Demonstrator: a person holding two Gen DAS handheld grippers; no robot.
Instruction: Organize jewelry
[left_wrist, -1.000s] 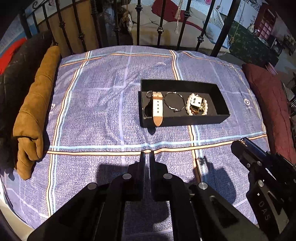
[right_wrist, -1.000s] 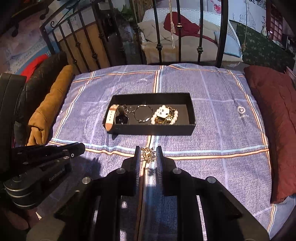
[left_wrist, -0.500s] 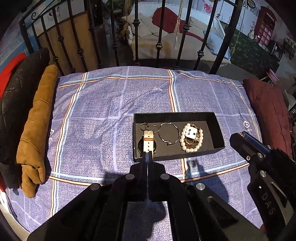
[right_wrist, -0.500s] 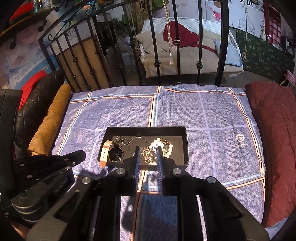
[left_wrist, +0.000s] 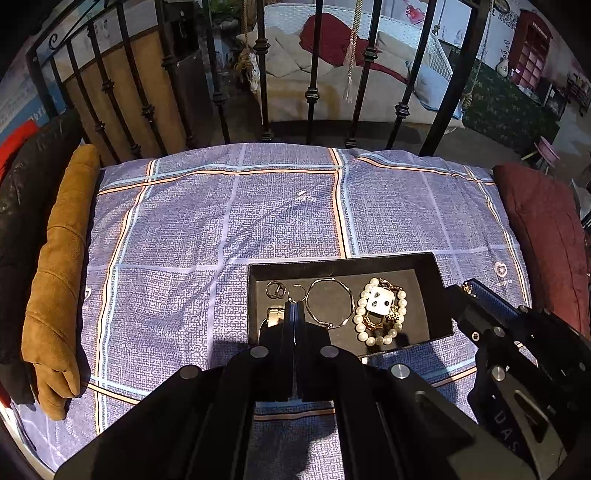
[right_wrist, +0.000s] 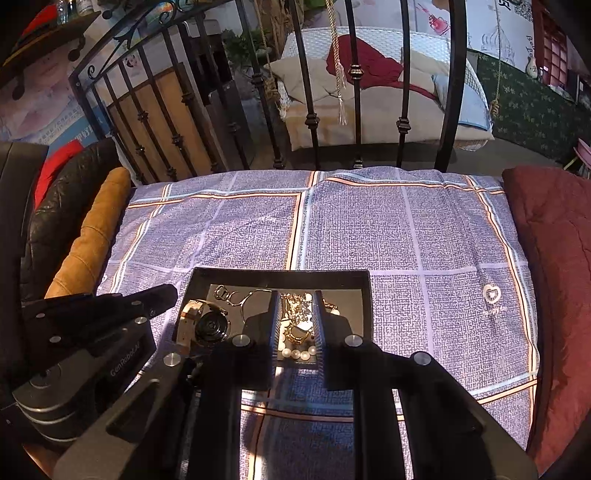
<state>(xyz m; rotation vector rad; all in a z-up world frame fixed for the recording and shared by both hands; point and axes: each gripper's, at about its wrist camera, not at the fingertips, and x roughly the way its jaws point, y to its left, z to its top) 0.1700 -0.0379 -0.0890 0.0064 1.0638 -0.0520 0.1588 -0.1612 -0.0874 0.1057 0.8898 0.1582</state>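
Plaid bedspread, brown cushion, maroon pillow

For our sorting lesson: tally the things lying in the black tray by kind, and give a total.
Watch: 1
Small rings: 2
Bangle: 1
Pearl bracelet: 1
Gold chain: 1
White block: 1
Total in tray: 7

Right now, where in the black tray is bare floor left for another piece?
Bare floor: right end of the tray, between pearl bracelet and right wall. Crowded: left end, with watch, rings and bangle.
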